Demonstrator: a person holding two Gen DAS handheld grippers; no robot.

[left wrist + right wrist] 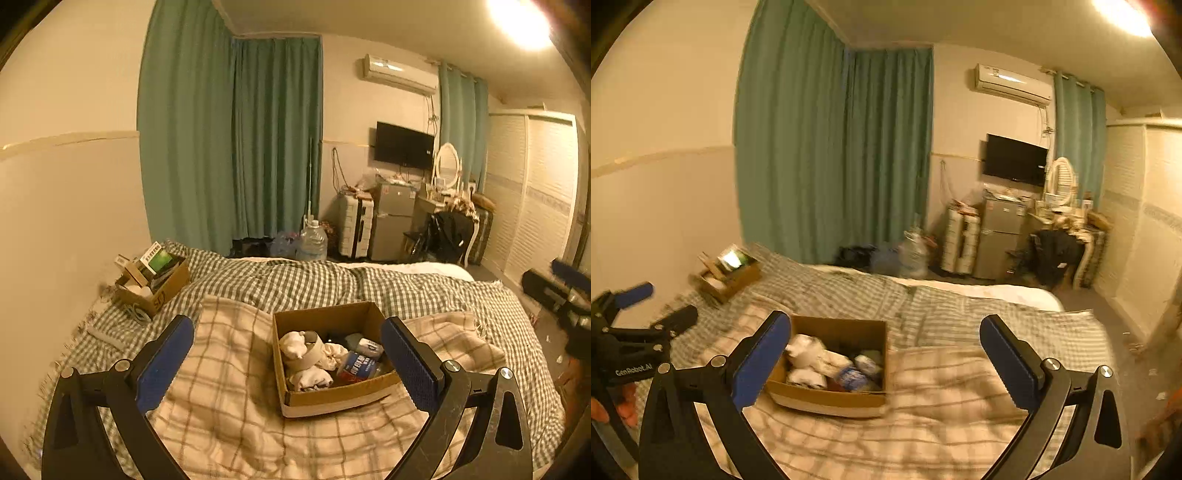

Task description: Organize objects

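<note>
while both pairs of tongs hang above the bed, neither grips anything: the left tongs are spread wide with their blue pads either side of the open brown cardboard box, not touching it, and the right tongs are likewise released, the box sitting under their left pad.

the box rests on the cream plaid blanket, which lies over the green gingham bedcover. inside it are crumpled white cloth bundles, a beige roll of tape and a small blue-and-red labelled packet, all loosely heaped; a dark item at the back is too dim to identify. a second, smaller cardboard box holding upright booklets and cartons stands well apart by the wall, at the far left of the bed.

the cloth bundles look light and soft, so they would likely squash between the pads and can be pinched anywhere across their bulk. the tape roll seems stiff and light; taking it across its rim wall looks surest. the packet appears glossy and may slip, so a hold across its flat faces suits it better than its edges. the box itself is thin card on a yielding mattress, so it probably tips or slides if pushed; one wall pinched near a corner would steady it.
</note>
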